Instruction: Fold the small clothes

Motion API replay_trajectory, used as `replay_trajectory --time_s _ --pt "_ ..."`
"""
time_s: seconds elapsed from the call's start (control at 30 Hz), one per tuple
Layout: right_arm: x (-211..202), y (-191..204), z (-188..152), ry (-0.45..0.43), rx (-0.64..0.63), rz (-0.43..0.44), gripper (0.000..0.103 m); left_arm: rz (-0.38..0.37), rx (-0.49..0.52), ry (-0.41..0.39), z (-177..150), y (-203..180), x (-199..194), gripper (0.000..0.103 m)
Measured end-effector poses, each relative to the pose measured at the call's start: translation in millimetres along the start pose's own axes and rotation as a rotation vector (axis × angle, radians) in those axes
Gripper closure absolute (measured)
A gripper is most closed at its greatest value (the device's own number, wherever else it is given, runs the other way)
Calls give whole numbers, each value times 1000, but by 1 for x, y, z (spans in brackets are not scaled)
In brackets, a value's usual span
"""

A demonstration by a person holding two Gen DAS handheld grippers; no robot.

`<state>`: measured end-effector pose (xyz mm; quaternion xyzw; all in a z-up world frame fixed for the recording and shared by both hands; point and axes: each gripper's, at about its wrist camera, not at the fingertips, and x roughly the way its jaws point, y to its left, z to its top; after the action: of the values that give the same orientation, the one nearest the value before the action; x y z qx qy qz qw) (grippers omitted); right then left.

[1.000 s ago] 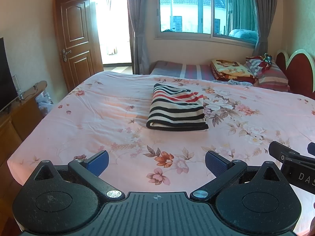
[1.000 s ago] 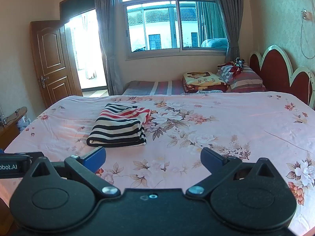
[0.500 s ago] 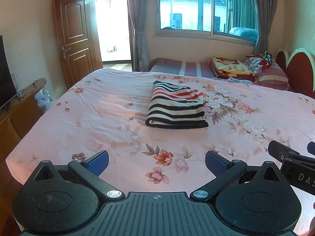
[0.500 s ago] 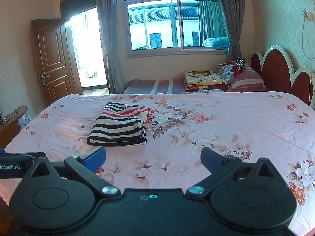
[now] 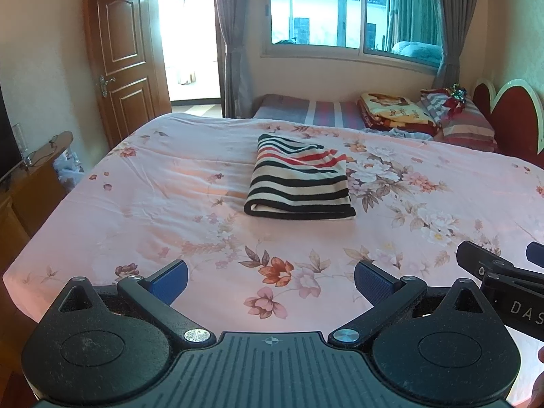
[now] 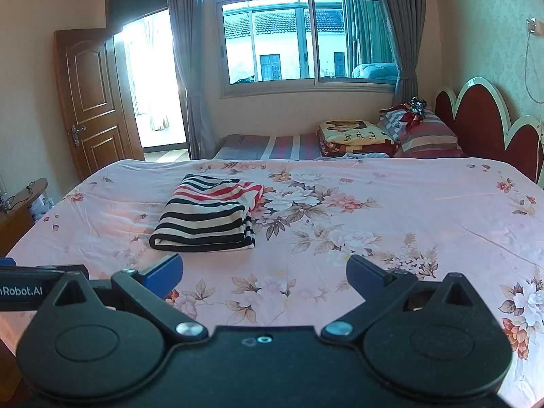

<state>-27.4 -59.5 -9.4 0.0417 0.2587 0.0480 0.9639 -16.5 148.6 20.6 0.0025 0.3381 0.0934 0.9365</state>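
In the left wrist view, the left gripper (image 5: 270,277) is hanging over the near edge of the bed (image 5: 163,204), its two blue-padded fingers (image 5: 170,277) standing wide apart and holding nothing. The striped garment (image 5: 299,183) is lying folded into a neat rectangle on the pink flowered sheet, near the middle of the bed and well ahead of the gripper, with its thick folded edge facing the camera. Part of the right gripper (image 5: 503,272) is showing at the right edge of this view. Behind the bed, a stack of folded blankets (image 5: 394,112) and pillows (image 5: 465,125) is sitting by the red headboard (image 5: 506,108), and a wooden door (image 5: 125,64) is standing open on the left.

In the right wrist view, the right gripper (image 6: 264,273) is also hovering above the near part of the bed (image 6: 408,224), its fingers (image 6: 365,273) spread apart and gripping nothing. The striped garment (image 6: 207,217) is resting ahead and to the left, apart from both fingers. A black bar of the left gripper (image 6: 34,285) is peeking in at the left edge. The window (image 6: 306,37) is letting in daylight behind.
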Motion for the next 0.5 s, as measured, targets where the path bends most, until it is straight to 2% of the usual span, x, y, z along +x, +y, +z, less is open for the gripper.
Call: replay_trajectory --time_s 0.2,0.4,0.5 --pt "7 0 3 11 -4 5 1 -7 -3 21 5 -1 12 0" --pt "19 1 8 25 -6 9 1 -90 -36 35 9 6 31 0" --pt "26 0 8 25 2 2 1 -105 -43 -17 8 10 40 0"
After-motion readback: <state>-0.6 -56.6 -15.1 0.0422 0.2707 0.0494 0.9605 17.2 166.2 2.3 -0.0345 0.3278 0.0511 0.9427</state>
